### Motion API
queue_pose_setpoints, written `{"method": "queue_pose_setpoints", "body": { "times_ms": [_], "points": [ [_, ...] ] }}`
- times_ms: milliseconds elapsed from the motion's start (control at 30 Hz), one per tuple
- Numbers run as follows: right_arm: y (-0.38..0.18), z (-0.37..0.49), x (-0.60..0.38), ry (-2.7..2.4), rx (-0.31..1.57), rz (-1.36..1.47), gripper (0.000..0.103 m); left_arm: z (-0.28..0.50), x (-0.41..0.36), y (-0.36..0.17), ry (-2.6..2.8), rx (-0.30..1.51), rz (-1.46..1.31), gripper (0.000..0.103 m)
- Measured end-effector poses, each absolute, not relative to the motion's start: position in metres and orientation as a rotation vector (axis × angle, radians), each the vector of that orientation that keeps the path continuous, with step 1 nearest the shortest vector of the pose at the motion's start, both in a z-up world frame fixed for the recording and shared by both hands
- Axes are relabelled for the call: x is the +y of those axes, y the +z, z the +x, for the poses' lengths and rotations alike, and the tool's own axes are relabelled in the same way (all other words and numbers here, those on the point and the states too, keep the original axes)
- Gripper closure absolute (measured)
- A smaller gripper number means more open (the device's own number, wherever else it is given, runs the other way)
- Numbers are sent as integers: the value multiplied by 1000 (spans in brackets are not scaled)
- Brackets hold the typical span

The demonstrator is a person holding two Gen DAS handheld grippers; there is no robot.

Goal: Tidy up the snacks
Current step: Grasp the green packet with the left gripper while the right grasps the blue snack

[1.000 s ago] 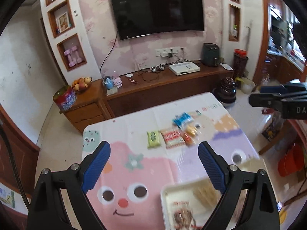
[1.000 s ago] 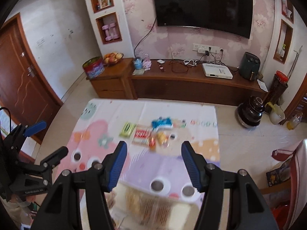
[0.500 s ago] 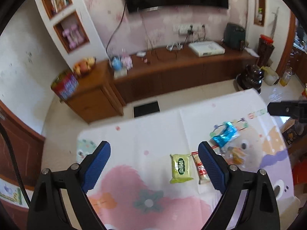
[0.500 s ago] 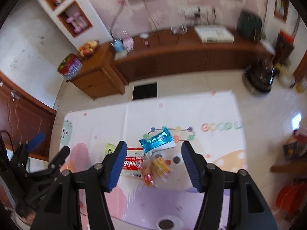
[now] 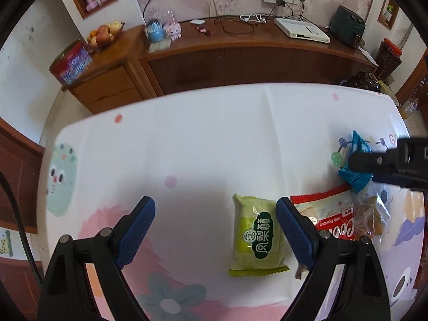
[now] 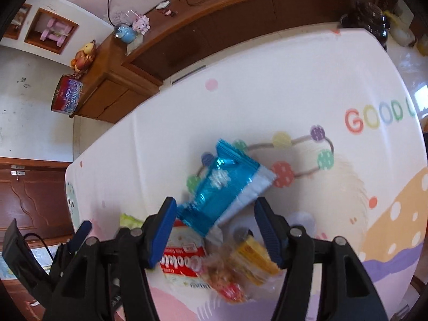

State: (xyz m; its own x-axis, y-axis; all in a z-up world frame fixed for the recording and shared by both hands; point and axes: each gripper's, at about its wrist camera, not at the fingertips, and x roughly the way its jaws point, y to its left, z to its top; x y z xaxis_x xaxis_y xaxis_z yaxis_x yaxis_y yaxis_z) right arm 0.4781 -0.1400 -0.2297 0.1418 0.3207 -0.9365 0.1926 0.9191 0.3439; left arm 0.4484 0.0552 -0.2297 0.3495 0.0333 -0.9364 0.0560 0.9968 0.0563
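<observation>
A green snack packet (image 5: 256, 236) lies flat on the cartoon tablecloth (image 5: 200, 147), between the fingers of my open left gripper (image 5: 214, 214) and close to its right finger. To its right lie a red-and-white cookie packet (image 5: 329, 219) and a clear bag of orange snacks (image 5: 374, 219). A shiny blue packet (image 6: 227, 187) lies tilted just ahead of my right gripper (image 6: 215, 211) and partly between its fingers. The right jaws are opening and the pads do not press on the packet. The cookie packet (image 6: 184, 262) and the clear bag (image 6: 246, 262) lie under the right gripper.
A long wooden cabinet (image 5: 240, 58) runs along the wall beyond the table's far edge, with a red tin (image 5: 71, 65), a fruit bowl (image 5: 104, 33) and a white box (image 5: 302, 28) on it. A finger of the left gripper (image 6: 81, 231) shows at the right wrist view's lower left.
Both grippers have dropped towards the table and tipped downwards, so the snacks now fill the views. The tray of snacks near the front edge has passed out of sight. The right gripper has rolled.
</observation>
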Motion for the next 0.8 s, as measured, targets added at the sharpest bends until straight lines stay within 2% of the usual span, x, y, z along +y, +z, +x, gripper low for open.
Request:
{"method": "queue_pose_setpoints", "body": {
  "times_ms": [133, 300, 600, 733, 800],
  "points": [
    [-228, 483, -120, 42, 1430, 280, 44, 448, 56, -231, -20, 1202, 70, 11],
    [-227, 476, -100, -16, 1412, 58, 66, 446, 59, -228, -54, 1220, 31, 23],
    [-224, 468, -112, 13, 1405, 49, 68, 444, 54, -228, -105, 1265, 3, 24],
    [-223, 464, -117, 21, 1402, 58, 69, 442, 45, -231, -101, 1277, 73, 24],
    [-224, 464, -117, 20, 1401, 57, 70, 441, 42, -239, -96, 1305, 91, 33]
  ]
}}
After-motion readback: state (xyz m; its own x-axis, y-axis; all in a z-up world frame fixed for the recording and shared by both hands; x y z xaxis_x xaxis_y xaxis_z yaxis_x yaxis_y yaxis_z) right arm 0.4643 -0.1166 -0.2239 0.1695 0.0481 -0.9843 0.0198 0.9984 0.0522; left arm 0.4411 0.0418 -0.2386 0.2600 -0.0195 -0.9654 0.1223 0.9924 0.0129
